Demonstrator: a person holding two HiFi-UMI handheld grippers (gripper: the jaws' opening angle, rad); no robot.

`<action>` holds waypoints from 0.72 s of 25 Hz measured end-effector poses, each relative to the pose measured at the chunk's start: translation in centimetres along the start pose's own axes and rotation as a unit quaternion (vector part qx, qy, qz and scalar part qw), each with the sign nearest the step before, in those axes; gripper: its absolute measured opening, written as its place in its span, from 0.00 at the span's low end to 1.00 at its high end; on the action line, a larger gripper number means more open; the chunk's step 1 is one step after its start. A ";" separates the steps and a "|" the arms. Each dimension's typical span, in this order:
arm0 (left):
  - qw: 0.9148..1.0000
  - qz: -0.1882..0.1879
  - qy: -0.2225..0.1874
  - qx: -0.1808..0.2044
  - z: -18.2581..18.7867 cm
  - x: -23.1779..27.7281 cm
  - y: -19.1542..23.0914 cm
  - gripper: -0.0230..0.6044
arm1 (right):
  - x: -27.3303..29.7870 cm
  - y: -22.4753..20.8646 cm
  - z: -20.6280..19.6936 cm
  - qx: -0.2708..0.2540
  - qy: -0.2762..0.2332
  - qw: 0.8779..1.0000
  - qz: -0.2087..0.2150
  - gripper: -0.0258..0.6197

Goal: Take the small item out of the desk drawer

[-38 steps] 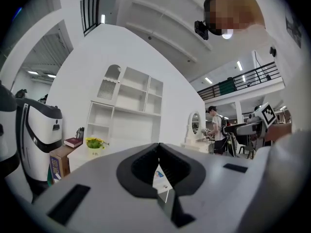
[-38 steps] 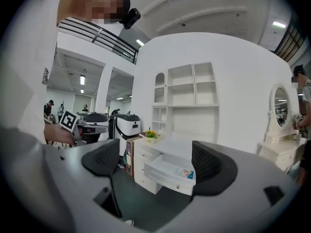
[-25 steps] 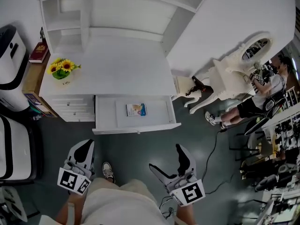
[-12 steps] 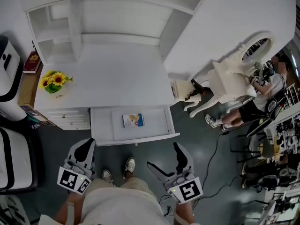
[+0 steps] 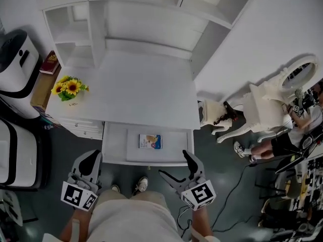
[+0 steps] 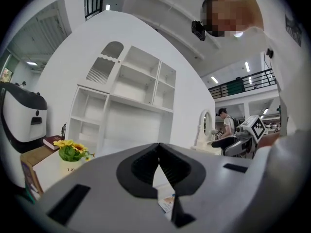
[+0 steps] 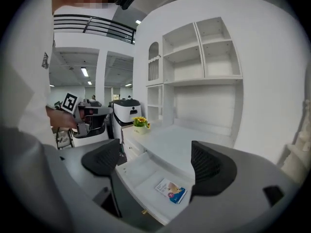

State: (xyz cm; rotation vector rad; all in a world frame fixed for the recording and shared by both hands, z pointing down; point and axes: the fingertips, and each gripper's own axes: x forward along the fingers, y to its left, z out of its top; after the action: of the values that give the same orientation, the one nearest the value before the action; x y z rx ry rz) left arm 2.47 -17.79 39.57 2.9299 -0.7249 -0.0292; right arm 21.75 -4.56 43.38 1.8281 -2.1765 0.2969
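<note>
The white desk (image 5: 146, 87) has its drawer (image 5: 117, 146) pulled open toward me. Flat in the drawer lies a small blue-and-white packet (image 5: 150, 141), also seen in the right gripper view (image 7: 171, 190) and peeking past the jaws in the left gripper view (image 6: 166, 203). My left gripper (image 5: 92, 159) hangs shut and empty, just short of the drawer's front left corner. The right gripper (image 5: 175, 165) is open and empty in front of the drawer's right end; its jaws (image 7: 158, 164) frame the packet from a distance.
A pot of yellow flowers (image 5: 68, 87) stands on the desk's left end, with a red book (image 5: 50, 63) beyond it. A white hutch (image 5: 141, 14) rises behind. White appliances (image 5: 17, 59) stand at the left, a white dressing table (image 5: 275, 102) and a person (image 5: 298, 135) at the right.
I have stepped closer to the desk, so the open drawer now lies right ahead of both grippers. Neither gripper's jaws have changed; the packet has not moved in the drawer.
</note>
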 end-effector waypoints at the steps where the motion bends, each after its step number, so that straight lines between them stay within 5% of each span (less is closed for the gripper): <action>1: 1.000 0.009 0.003 0.000 -0.1 0.1 0.1 0.06 | 0.7 -0.4 -0.5 -0.009 0.011 1.000 0.009 0.76; 5: 0.999 0.047 0.014 0.001 -0.6 -0.4 0.6 0.06 | 3.6 -1.4 -3.3 -0.064 0.058 0.995 0.043 0.76; 18: 0.992 0.119 0.037 -0.012 -2.7 -2.4 1.6 0.06 | 10.8 -2.5 -11.0 -0.085 0.140 0.977 0.134 0.76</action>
State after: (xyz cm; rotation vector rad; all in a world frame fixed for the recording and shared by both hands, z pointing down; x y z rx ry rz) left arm -0.31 -17.78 42.39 2.7830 -1.0479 0.0921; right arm 23.43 -11.27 57.39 1.3143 -2.1698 0.3846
